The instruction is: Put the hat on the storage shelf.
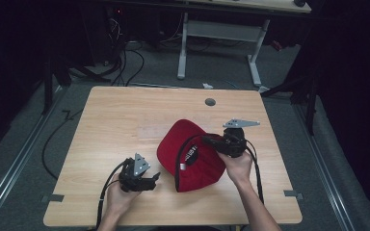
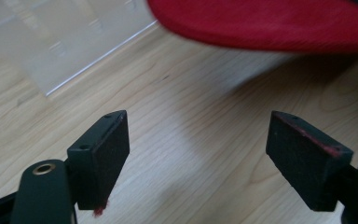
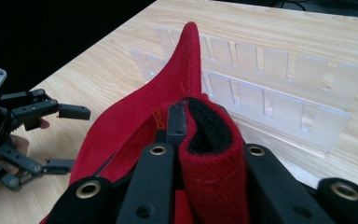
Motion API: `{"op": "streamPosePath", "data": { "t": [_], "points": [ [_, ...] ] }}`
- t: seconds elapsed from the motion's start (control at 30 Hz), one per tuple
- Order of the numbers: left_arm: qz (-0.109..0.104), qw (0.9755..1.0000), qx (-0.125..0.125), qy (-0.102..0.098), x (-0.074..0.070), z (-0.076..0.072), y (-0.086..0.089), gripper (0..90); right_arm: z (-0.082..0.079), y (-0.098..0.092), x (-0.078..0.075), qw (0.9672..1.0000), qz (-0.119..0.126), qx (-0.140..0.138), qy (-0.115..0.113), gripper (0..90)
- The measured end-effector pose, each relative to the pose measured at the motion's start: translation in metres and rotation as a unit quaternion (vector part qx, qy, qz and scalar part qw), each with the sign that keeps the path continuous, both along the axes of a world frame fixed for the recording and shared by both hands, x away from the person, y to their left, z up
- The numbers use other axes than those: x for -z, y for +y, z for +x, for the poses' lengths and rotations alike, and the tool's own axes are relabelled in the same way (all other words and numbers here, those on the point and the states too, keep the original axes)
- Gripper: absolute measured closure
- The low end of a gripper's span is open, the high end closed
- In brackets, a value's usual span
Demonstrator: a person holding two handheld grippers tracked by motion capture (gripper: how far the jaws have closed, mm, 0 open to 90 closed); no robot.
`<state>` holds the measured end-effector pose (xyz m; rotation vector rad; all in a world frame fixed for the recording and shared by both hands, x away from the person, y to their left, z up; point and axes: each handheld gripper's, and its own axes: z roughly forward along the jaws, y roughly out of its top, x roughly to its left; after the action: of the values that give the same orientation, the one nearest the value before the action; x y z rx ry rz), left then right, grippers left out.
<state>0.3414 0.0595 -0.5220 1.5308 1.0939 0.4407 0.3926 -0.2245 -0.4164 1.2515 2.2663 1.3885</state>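
A red baseball cap [image 1: 190,156] lies near the wooden table's [image 1: 125,120] middle, its edge pinched in the right gripper [image 1: 212,141]. The left gripper [image 1: 150,180], jaws spread and empty, sits near-left of it.

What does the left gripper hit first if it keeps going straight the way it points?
Probably the red cap: the left gripper, jaws open over bare table, points at its edge just ahead. The cap's height above the wood is unclear.

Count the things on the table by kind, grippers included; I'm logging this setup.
Red cap: 1
Clear slotted rack: 1
Hand-held gripper: 2, left hand-held gripper open, right hand-held gripper shut on the cap
Total: 4
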Motion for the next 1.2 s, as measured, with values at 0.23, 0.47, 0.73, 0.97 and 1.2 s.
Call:
{"op": "streamPosePath", "data": {
  "t": [0.23,0.47,0.73,0.97,1.2],
  "points": [
    [-0.024,0.9994,0.024,-0.004,-0.011,-0.001,-0.013,17.2,0.003,0.007,-0.003,1.0,0.003,-0.003,0.003,81.4],
    [-0.016,0.9993,0.03,-0.017,-0.014,-0.001,-0.022,15.1,0.005,0.013,-0.003,0.9999,-0.004,0.001,0.011,81.3],
    [0.0,0.999,0.032,-0.031,-0.015,-0.004,-0.021,14.7,0.004,0.015,0.0,0.9993,-0.028,0.006,0.024,81.1],
    [0.001,0.9985,0.041,-0.036,-0.02,-0.009,-0.02,15.0,0.0,0.016,0.0,0.999,-0.035,0.001,0.027,80.9],
    [-0.005,0.9979,0.05,-0.041,-0.025,-0.013,-0.018,16.3,-0.002,0.013,0.003,0.9983,-0.038,0.001,0.045,80.7]
  ]
}}
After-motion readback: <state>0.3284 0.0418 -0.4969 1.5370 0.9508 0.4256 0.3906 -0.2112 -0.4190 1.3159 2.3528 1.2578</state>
